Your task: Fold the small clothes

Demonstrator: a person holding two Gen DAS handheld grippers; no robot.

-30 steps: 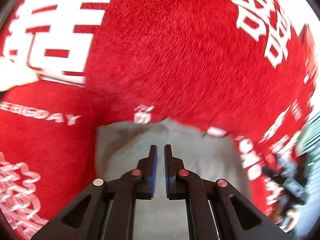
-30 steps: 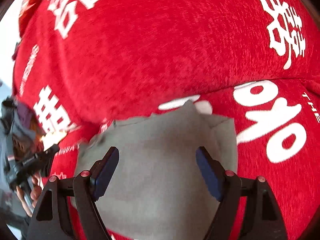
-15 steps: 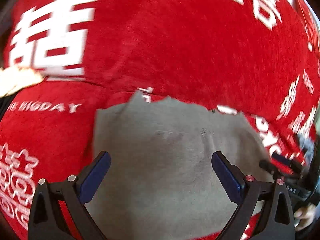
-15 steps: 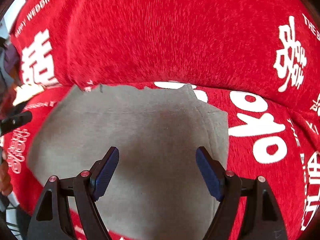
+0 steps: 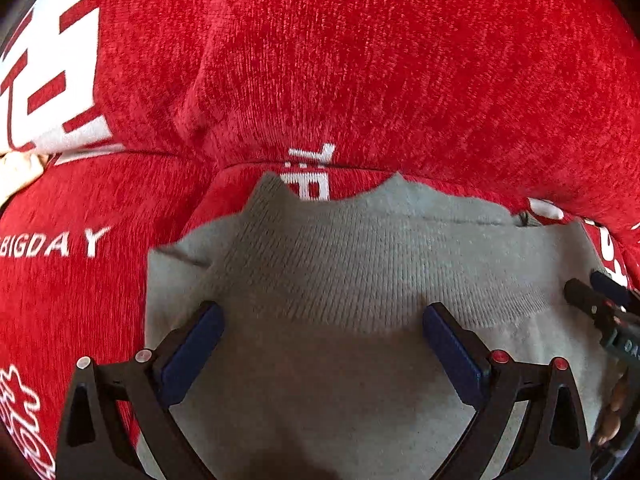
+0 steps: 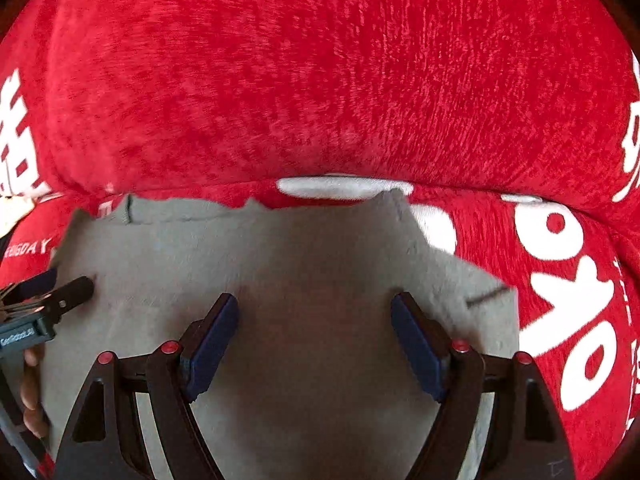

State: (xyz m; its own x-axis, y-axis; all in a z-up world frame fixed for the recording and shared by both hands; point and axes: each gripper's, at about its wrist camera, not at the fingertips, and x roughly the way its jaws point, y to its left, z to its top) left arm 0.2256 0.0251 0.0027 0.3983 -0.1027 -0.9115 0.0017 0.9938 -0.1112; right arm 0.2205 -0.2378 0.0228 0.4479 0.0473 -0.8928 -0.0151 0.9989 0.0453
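Item: grey knit garment [image 5: 360,280] — lay flat directly beneath both grippers, its ribbed band just ahead of the left gripper [image 5: 322,344], its far edge ragged against the seat crease. Left gripper: jaws spread wide, having just been opening, nothing between them, pads clear of the cloth. Right gripper [image 6: 316,332]: jaws spread, empty, above the same garment. Advice, as judgement: to fold cleanly, each gripper should pinch one near corner, thin layer only, and lift evenly. Surface: red plush sofa cover [image 6: 320,80] with white lettering — seat below, backrest ahead. Room: not visible.
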